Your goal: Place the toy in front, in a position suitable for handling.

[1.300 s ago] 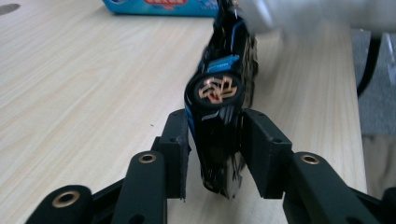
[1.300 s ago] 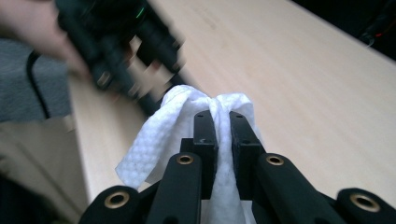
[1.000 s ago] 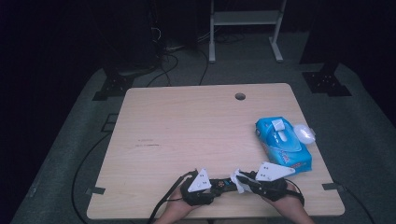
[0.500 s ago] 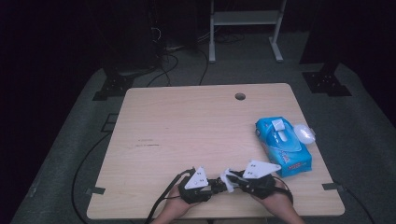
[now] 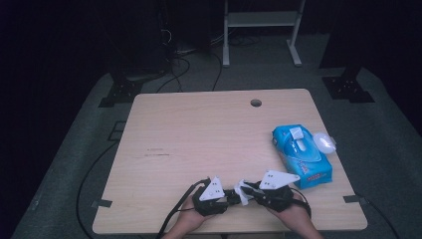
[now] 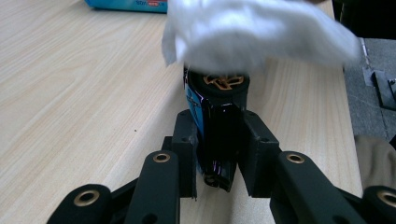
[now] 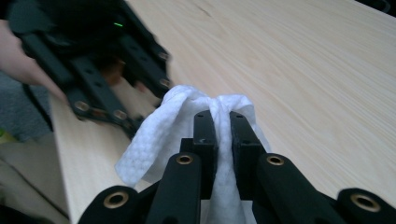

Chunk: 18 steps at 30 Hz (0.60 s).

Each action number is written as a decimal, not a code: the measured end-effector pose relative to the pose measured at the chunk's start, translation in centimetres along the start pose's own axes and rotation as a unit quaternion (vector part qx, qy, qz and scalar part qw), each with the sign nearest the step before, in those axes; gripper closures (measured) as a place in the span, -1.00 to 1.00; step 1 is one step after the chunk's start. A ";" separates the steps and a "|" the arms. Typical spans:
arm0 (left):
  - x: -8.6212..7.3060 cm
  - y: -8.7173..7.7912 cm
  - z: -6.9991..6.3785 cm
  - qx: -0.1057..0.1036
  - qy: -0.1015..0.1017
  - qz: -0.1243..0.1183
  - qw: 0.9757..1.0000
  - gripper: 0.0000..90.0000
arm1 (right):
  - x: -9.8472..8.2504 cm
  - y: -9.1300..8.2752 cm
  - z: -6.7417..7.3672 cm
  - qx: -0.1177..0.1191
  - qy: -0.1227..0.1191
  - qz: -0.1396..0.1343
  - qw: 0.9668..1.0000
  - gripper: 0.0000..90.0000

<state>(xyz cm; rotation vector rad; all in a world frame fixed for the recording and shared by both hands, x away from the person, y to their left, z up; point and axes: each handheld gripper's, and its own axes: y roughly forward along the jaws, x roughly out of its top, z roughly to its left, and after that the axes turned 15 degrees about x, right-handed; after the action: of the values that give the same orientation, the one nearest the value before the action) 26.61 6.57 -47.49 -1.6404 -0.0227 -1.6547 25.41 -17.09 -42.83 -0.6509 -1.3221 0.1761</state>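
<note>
Left gripper view: glossy dark toy car (image 6: 215, 126), blue side, gold wheel.

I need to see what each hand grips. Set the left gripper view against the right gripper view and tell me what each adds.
Left gripper view: the left gripper is shut on a small dark toy car, gold-hubbed wheel facing the camera; a blue wipes pack lies at the far edge. Right gripper view: the right gripper is shut on a white wipe, with the left gripper beyond it. Both: the wipe and the wooden table.
</note>
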 end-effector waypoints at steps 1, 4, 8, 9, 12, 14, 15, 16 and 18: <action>0.0 0.0 0.0 0.000 0.000 0.000 1.000 0.57 | 0.0 0.0 0.0 0.000 0.000 0.000 1.000 0.84; 0.0 0.0 0.0 0.000 0.005 0.001 1.000 0.57 | -1.2 -2.0 -1.5 -0.031 0.032 -0.014 0.999 0.85; 0.0 0.0 0.0 -0.001 0.000 0.001 1.000 0.57 | -0.9 -1.2 -0.9 -0.023 0.027 -0.012 0.999 0.85; 0.0 0.0 0.0 -0.001 0.000 0.001 1.000 0.57 | -0.9 -1.2 -0.9 -0.023 0.027 -0.012 0.999 0.85; 0.1 -0.1 0.1 -0.001 0.004 0.004 1.000 0.57 | 0.4 1.0 0.5 0.008 0.003 -0.005 1.000 0.84; 0.0 -0.1 0.2 -0.002 0.005 0.004 1.000 0.57 | 0.7 1.2 0.6 0.012 -0.002 -0.001 1.000 0.84; 0.0 -0.2 0.3 -0.002 0.004 0.004 1.000 0.57 | 0.7 1.0 0.4 0.011 0.001 0.000 1.000 0.84; -0.1 -0.2 0.4 -0.003 0.003 0.003 1.000 0.57 | 0.5 0.6 0.0 0.004 0.007 -0.002 1.000 0.85; -0.1 -0.4 0.6 -0.001 0.006 0.005 1.000 0.57 | -0.3 -0.6 -1.0 -0.014 0.026 -0.011 0.999 0.84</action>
<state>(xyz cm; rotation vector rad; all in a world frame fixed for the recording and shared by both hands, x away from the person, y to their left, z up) 26.87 7.18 -47.34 -1.6284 -0.0075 -1.6585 26.08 -18.04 -42.84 -0.6607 -1.2831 0.1212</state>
